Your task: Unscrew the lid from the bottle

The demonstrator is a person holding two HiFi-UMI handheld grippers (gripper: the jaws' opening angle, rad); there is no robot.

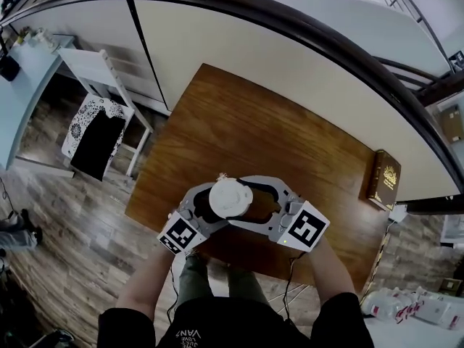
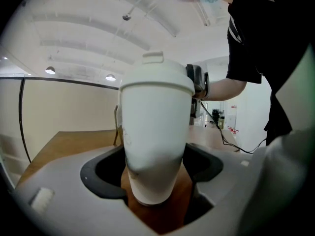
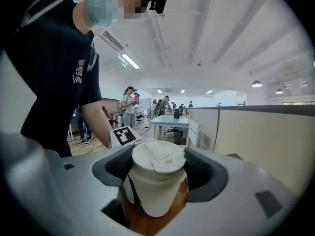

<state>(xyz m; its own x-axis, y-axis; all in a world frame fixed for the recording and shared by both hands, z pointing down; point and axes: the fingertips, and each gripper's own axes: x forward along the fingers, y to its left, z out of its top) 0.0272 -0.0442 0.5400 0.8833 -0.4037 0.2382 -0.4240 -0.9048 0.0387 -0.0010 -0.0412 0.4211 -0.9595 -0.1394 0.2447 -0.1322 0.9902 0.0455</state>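
White bottle [image 1: 217, 210], smooth, matt and round in section, shown upright over the near part of the worktop [image 1: 290, 143]; whether its base rests on the wood cannot be told. It is capped by a white lid [image 1: 230, 197], domed, with a small raised tab on top.

The bottle is approached from both sides: the left forearm [image 1: 145, 281] and the right forearm [image 1: 328, 267] are seen rising from the lower edge of the head view and converging, so that the two tools face each other across the bottle, each pointed only slightly downward.

The left tongs [image 2: 155, 173], grey shells lined with dark curved pads, are pinched on the lower body of the bottle [image 2: 155, 146], both pads lying against its wall. The right tongs [image 3: 160, 173] are spread wide yet pressed on the lid [image 3: 158, 156], which fills the gap between their pads.

The worktop is of brown wood grain. A dark book [image 1: 383, 178] with gold ornament is seen near its right edge, well apart.
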